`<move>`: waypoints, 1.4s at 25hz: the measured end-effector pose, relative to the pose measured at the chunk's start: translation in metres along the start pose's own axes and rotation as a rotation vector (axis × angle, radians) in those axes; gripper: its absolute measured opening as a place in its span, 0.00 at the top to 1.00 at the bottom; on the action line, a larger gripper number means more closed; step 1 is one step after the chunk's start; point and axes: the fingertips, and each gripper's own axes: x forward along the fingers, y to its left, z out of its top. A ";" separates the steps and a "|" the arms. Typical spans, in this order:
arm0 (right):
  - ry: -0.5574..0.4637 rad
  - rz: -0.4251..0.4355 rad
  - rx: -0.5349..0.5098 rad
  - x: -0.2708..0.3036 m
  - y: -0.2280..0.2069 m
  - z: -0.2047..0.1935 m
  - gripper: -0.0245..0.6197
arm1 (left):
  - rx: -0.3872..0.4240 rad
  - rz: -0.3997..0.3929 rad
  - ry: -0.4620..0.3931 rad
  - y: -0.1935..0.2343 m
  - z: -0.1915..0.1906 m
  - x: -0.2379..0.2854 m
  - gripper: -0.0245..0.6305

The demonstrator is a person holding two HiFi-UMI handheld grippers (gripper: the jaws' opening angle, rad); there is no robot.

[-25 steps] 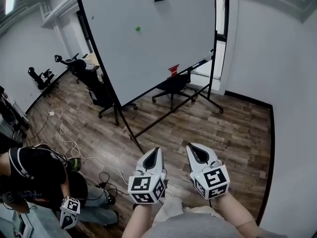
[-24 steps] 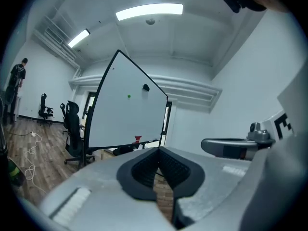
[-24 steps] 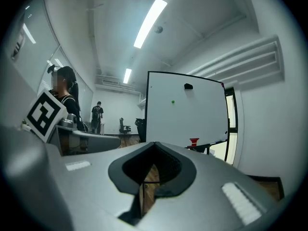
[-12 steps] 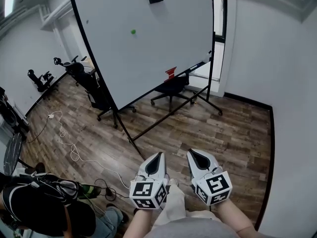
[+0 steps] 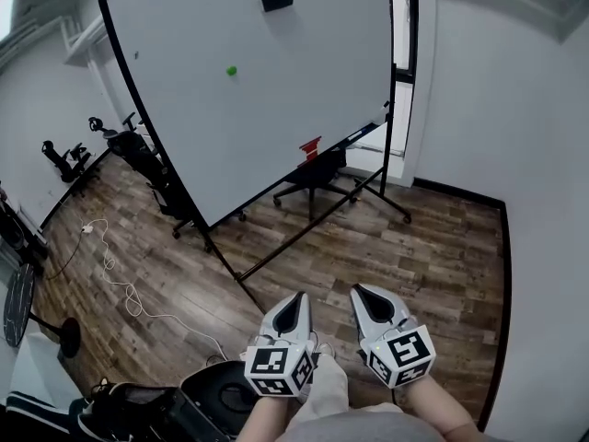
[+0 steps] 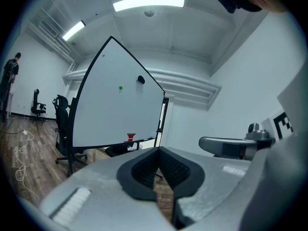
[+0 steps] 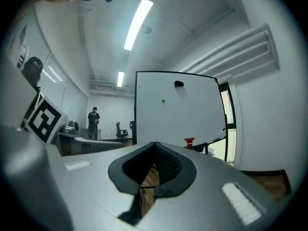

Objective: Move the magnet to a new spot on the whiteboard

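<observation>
A small green magnet [image 5: 231,71] sticks to the upper middle of the big whiteboard [image 5: 304,81], which stands tilted on a black wheeled frame well ahead of me. The magnet [image 6: 120,87] also shows far off in the left gripper view, and the magnet [image 7: 163,101] in the right gripper view. A black eraser [image 5: 275,0] sits above it and a red object [image 5: 310,146] rests on the board's ledge. My left gripper [image 5: 296,299] and right gripper [image 5: 361,293] hang side by side low over the wood floor, far from the board. Both are shut with nothing between the jaws.
The board's black stand legs [image 5: 276,251] spread across the floor. An office chair [image 5: 313,168] stands behind the board and more chairs [image 5: 138,150] stand at the left. A white cable [image 5: 120,284] lies on the floor. A white wall [image 5: 543,201] runs along the right. A person [image 7: 94,121] stands far back.
The whiteboard has shifted left and looms a little larger in the head view. The crouching person at lower left has slid out of frame. Both grippers stay together, shut.
</observation>
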 end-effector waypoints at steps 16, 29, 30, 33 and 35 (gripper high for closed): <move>-0.041 0.052 -0.036 0.165 -0.052 0.036 0.96 | -0.011 0.041 -0.029 0.103 0.052 0.127 0.96; -0.067 0.072 -0.073 0.273 -0.069 0.061 0.96 | -0.012 0.042 -0.032 0.173 0.083 0.196 0.96; -0.069 0.075 -0.075 0.280 -0.069 0.063 0.96 | -0.015 0.042 -0.031 0.177 0.084 0.198 0.96; -0.078 0.085 -0.081 0.299 -0.072 0.070 0.96 | -0.010 0.052 -0.029 0.189 0.087 0.206 0.96; -0.083 0.094 -0.086 0.312 -0.077 0.076 0.96 | -0.007 0.066 -0.027 0.195 0.090 0.215 0.96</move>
